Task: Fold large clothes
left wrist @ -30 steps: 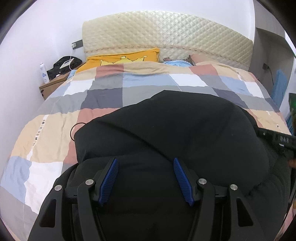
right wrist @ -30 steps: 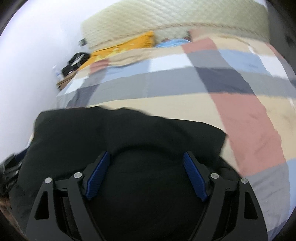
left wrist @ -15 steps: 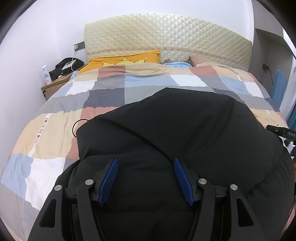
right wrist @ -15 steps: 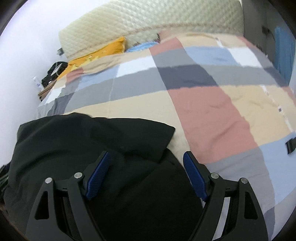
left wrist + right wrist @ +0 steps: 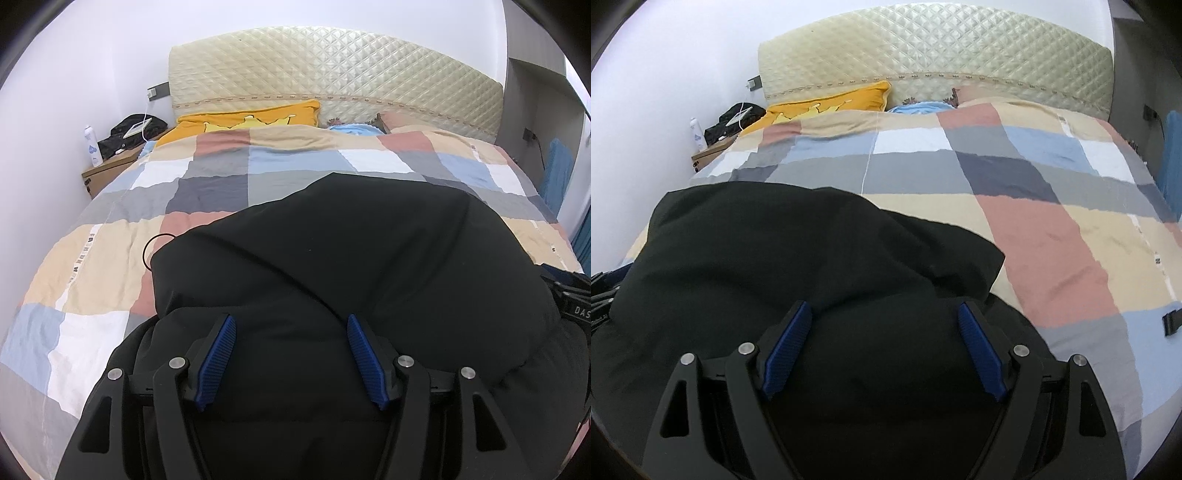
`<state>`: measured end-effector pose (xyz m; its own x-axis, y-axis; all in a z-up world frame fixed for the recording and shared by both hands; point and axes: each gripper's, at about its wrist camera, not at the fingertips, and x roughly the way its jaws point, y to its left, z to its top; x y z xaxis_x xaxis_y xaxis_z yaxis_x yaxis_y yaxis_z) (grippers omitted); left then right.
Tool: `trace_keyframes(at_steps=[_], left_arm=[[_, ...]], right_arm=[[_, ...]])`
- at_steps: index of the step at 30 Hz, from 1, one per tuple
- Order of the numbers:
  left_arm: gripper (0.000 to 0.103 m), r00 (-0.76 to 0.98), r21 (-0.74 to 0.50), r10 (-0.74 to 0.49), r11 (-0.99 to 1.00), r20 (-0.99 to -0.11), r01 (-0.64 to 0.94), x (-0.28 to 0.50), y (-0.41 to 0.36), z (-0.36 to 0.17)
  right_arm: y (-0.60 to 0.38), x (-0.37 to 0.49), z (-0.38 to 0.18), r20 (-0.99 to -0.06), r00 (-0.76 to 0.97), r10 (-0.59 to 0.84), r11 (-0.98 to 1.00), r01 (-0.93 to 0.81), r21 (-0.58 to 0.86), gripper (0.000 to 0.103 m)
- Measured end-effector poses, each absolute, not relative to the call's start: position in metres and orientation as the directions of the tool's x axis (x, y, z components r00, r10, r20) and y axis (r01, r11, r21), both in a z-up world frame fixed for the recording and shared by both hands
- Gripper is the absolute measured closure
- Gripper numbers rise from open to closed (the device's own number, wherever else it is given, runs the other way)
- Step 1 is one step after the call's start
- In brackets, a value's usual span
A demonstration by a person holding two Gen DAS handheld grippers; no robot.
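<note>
Where right hand-held gripper (image 5: 576,314) shows: white "DAS" (rest cut off).

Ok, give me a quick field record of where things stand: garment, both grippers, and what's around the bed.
garment: black jacket, bulky, lying in folds on the checked quilt
left gripper: open, jaws apart over the jacket, nothing pinched
right gripper: open, jaws wide over the jacket near its right edge
head of bed: yellow pillow against the quilted headboard
bedside: white bottle and a black bag on the nightstand
</note>
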<state>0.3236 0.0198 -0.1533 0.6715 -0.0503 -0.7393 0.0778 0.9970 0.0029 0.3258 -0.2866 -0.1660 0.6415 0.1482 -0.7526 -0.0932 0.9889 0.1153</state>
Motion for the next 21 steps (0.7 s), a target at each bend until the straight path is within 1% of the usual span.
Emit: trace_keyframes(at_steps=[7,11,17,18,21], left_arm=[[0.04,0.681,-0.015,-0.064,0.997,-0.73,0.078,0.317,0.025,-0.151],[0.038,0.685,-0.025,-0.049,0.999,-0.727,0.045,0.313,0.041,-0.148],[0.038,0.692,-0.004,0.064,0.995,-0.719,-0.096,0.309,0.075,-0.146],[0.038,0.683,-0.016,0.064,0.994,-0.728,-0.111,0.309,0.08,-0.149],[0.036,0.632,-0.106,-0.013,0.988,-0.775,-0.11,0.308,0.101,-0.164]], right_arm=[[-0.284,0.323,-0.174,-0.752,0.645,0.133,0.991,-0.08,0.106,0.02],[-0.281,0.321,-0.174,-0.754,0.646,0.119,0.993,-0.073,0.094,0.02],[-0.282,0.318,-0.173,-0.752,0.65,0.111,0.994,-0.058,0.097,0.02],[-0.282,0.317,-0.173,-0.751,0.651,0.111,0.994,-0.057,0.098,0.02],[-0.283,0.314,-0.173,-0.746,0.656,0.113,0.993,-0.053,0.104,0.019]])
